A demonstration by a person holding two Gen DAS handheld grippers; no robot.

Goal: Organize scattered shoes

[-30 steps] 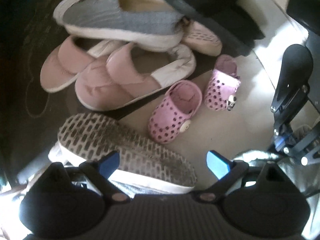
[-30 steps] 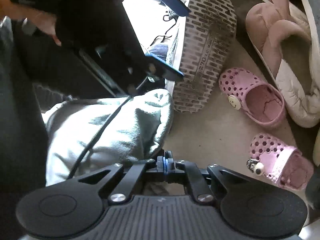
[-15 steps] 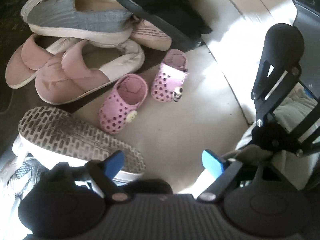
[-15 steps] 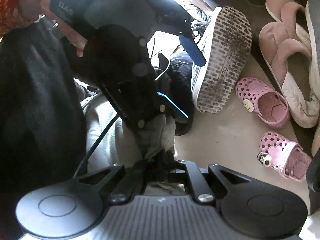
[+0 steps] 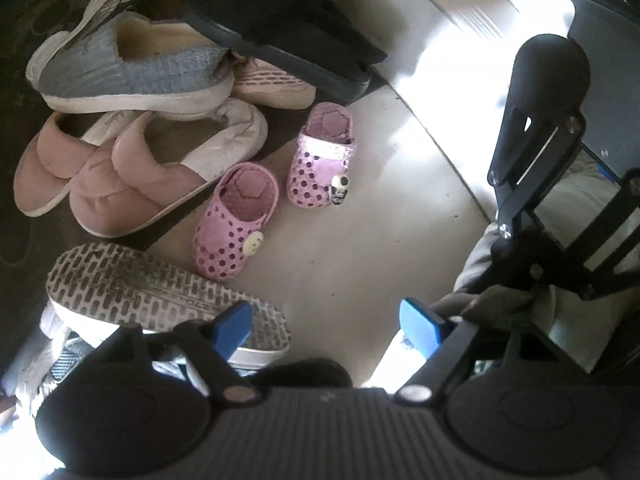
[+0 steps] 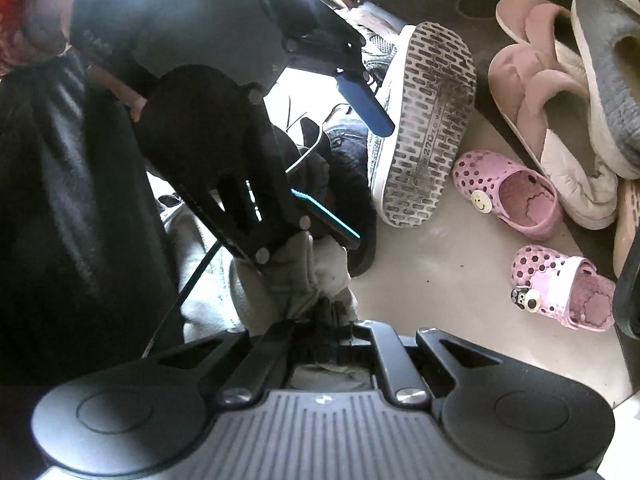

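Note:
My left gripper is open and hovers low over the floor, with nothing between its blue fingertips. Its left tip sits over the heel of a sneaker lying on its side, patterned sole showing. Beyond it lie two small pink clogs. Further back are a pair of pink slippers, a grey slipper and black slippers, all piled together. My right gripper is shut, with bunched grey cloth pinched at its tips. From the right wrist I see the left gripper, sneaker and clogs.
A dark patterned rug lies under the slipper pile, with pale tiled floor beside it. A small pale pink shoe is wedged under the grey slipper. A person's dark sleeve fills the left of the right wrist view. The right gripper's body stands at the right.
My left gripper has drawn back and swung right, so the shoes sit further off and to the left. The right gripper stays shut, and the grey cloth now bunches up at its tips.

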